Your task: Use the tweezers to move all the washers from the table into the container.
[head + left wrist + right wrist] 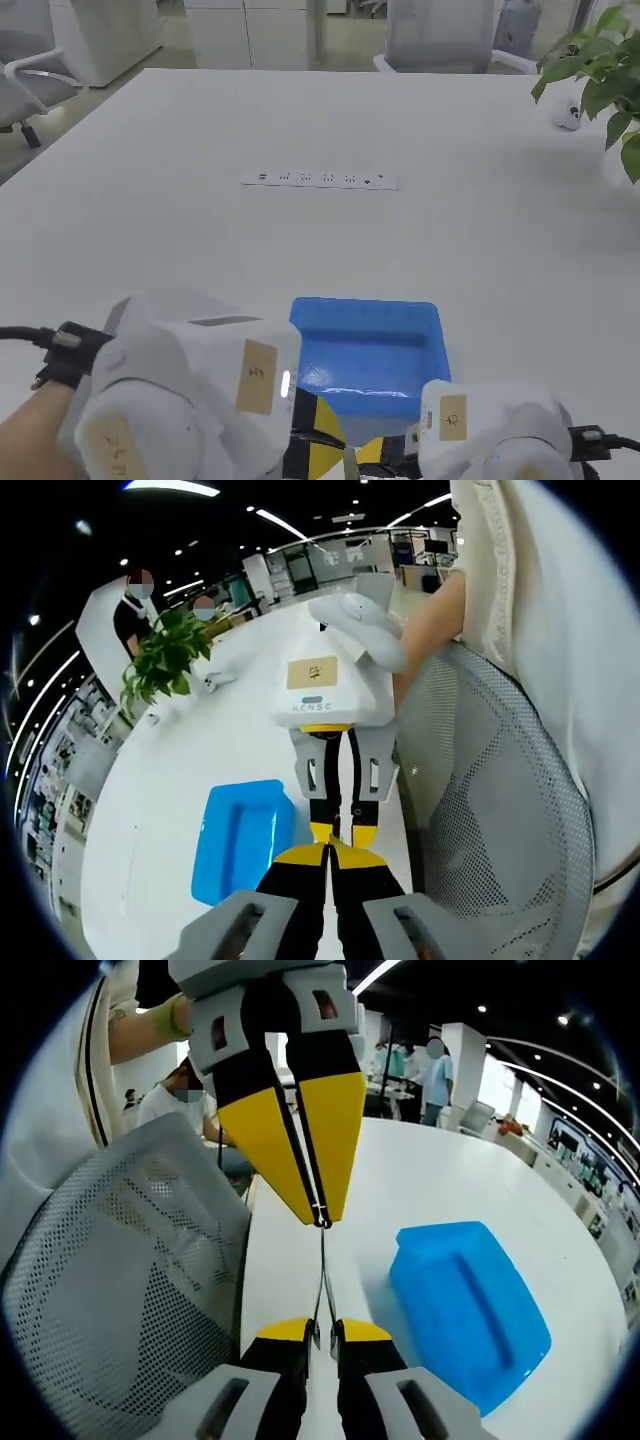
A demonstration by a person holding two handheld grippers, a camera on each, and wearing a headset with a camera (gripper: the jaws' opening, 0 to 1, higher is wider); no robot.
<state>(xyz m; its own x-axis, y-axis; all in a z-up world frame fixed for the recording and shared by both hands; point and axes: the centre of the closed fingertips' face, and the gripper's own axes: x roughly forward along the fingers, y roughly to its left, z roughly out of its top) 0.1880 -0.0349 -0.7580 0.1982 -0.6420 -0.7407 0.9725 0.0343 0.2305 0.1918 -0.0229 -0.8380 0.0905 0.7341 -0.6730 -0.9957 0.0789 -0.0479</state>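
Tip to tip at the table's [430, 1175] near edge: the right gripper [322, 1332] is pinched almost closed on one end of the tweezers [322, 1278], and the left gripper [322, 1218] is clamped tight on the other end. The blue container [468, 1308] sits on the table just beside them, open side up.

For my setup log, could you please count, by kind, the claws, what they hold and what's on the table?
Claws: 2 (left claw, right claw)
Tweezers: 1
Blue container: 1
Power strip: 1
Plant: 1
Small white object: 1
Total: 7
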